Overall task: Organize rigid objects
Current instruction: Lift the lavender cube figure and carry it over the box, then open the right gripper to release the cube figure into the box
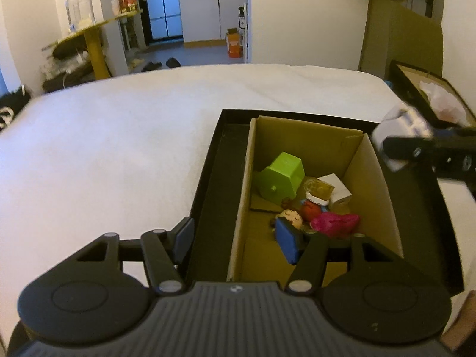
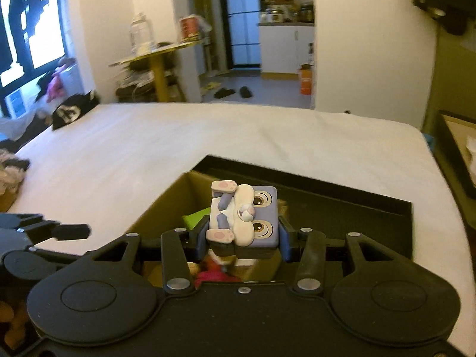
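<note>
Two grippers in play. Right gripper (image 2: 242, 245) is clamped on a cube rabbit figure (image 2: 244, 215), pads on its two flat side faces, carried above the cardboard box (image 2: 166, 205). From the left wrist view the same figure (image 1: 400, 132) shows blurred at the box's far right corner, over the rim.

Left gripper (image 1: 244, 238) stands about half open with nothing between the jaws, straddling the near wall of the box; left finger is over the black tray (image 1: 217, 196), right finger over the toys.

Handling guess: figure looks like hard moulded plastic or resin, stiff, light, smooth. Flat sides are the correct hold. Raised paws, ears and snout look like the breakable bits, so keep the pads off the face. A smooth finish could slip if the grip loosens.

Box sits inside the black tray on the white bed (image 1: 119, 148). Already in it: green block (image 1: 282, 175), small blue figure (image 1: 288, 238), red ball (image 1: 309, 211), pink piece (image 1: 336, 223), white carton (image 1: 337, 189), clear-packed gold item (image 1: 319, 190).

Text: nothing legible on the figure. Carton print and the gold emblem are too small to read. Far red tin (image 1: 126, 0) has lettering, unreadable.
</note>
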The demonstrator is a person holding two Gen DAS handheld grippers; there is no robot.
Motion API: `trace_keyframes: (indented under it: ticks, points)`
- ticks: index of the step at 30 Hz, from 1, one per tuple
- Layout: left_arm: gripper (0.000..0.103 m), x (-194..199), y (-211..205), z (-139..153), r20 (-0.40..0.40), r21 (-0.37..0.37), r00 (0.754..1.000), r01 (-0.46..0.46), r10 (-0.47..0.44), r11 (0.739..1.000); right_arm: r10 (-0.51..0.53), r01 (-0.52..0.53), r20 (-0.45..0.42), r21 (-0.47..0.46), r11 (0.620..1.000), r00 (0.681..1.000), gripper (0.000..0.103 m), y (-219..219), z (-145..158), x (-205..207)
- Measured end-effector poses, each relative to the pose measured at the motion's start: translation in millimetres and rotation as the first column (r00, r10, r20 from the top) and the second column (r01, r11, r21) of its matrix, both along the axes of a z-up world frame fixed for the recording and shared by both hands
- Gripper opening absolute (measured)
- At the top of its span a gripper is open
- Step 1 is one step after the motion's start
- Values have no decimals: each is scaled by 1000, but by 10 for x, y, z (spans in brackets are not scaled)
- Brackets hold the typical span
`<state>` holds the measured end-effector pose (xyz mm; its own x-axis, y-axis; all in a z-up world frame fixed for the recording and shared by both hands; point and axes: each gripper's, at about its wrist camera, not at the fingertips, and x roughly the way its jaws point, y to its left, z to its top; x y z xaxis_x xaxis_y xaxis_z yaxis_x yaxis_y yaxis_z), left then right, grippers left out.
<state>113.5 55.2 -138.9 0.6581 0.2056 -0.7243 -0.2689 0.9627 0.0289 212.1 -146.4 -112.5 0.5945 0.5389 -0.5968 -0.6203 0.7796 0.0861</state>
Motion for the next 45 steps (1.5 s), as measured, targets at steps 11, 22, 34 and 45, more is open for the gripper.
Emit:
trace_keyframes:
  ticks: [11, 22, 34, 45]
  points:
    - [26, 8, 129, -88, -18, -110, 999, 34, -36, 993, 118, -126, -130, -55, 991, 985, 44, 343, -157, -49]
    - [9, -6, 266, -134, -3, -181, 1000, 30, -31, 983, 142, -178, -263, -119, 977, 954, 44, 638, -280, -13]
    - [9, 7, 442, -207, 14, -296, 999, 40, -37, 954, 152, -240, -340, -237, 941, 928, 44, 874, -490, -54]
    - [10, 29, 486, -242, 25, -334, 999, 38, -32, 942, 125, -250, -385, -297, 921, 915, 45, 918, -623, -57]
